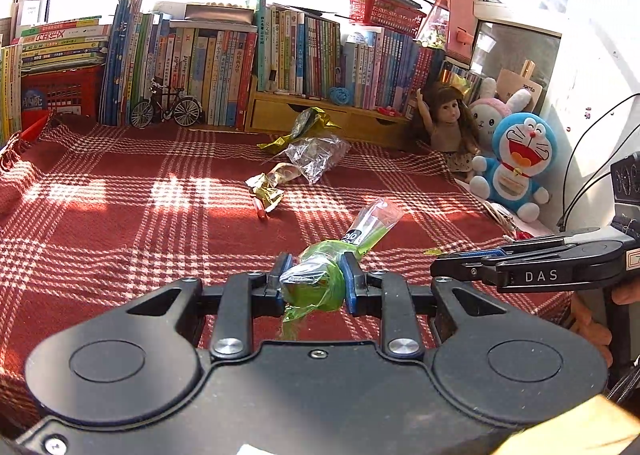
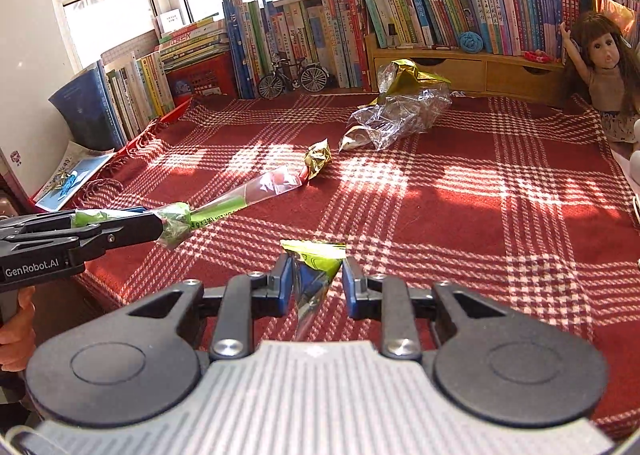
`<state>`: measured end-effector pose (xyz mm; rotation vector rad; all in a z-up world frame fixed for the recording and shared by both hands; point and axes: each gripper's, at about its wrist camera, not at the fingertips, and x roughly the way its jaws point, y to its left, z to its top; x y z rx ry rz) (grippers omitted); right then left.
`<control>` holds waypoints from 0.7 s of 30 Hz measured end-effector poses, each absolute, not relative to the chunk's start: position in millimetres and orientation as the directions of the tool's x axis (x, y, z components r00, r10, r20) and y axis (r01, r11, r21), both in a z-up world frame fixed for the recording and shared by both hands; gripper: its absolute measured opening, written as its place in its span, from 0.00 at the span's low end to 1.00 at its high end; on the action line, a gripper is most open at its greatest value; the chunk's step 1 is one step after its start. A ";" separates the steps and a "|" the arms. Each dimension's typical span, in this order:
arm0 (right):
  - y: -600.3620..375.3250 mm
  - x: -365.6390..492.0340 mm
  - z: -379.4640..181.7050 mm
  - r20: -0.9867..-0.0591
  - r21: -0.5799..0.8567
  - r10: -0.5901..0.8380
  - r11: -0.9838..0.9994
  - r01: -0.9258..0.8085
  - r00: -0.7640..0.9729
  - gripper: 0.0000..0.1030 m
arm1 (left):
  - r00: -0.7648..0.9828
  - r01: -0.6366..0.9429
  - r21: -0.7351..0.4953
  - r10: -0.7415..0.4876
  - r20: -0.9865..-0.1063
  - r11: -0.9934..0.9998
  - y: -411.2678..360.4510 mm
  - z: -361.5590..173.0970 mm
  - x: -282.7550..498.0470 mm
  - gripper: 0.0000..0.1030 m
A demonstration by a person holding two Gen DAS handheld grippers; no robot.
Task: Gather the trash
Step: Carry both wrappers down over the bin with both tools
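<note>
My left gripper [image 1: 316,267] is shut on a crumpled green and clear wrapper [image 1: 320,279], whose clear end sticks forward over the red plaid cloth [image 1: 120,223]. The right wrist view shows that gripper [image 2: 160,223] from the side with the same wrapper [image 2: 248,195]. My right gripper [image 2: 317,261] is shut on a gold-green foil wrapper [image 2: 314,259] that hangs between its pads; its fingers [image 1: 452,267] show at the right of the left wrist view. On the cloth farther off lie a crumpled gold wrapper [image 1: 266,195] [image 2: 318,159], a clear plastic bag [image 1: 318,157] [image 2: 400,115] and a gold foil piece [image 1: 312,119] [image 2: 408,71].
Rows of books [image 1: 208,71] line the back, with a model bicycle [image 1: 166,109] and a wooden drawer shelf [image 1: 320,115] in front. A doll [image 1: 448,123] and plush toys [image 1: 516,163] sit at the right, next to black cables [image 1: 580,159]. A person's hand [image 2: 16,331] grips the left handle.
</note>
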<state>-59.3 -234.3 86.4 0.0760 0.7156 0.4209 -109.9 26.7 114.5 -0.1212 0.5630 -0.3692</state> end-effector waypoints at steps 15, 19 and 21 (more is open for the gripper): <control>-215.1 -120.6 -5.1 -0.770 0.242 0.399 0.905 -0.351 0.498 0.31 | 0.615 0.354 -0.199 -0.388 -0.687 0.914 31.7 33.6 -186.8 0.24; -208.7 -123.0 -33.4 -0.812 0.243 0.381 0.909 -0.338 0.443 0.31 | 0.538 0.343 -0.213 -0.377 -0.754 0.915 30.7 6.3 -187.9 0.24; -206.9 -122.1 -45.8 -0.829 0.246 0.371 0.914 -0.323 0.418 0.31 | 0.506 0.347 -0.201 -0.363 -0.782 0.916 28.4 -6.8 -187.6 0.24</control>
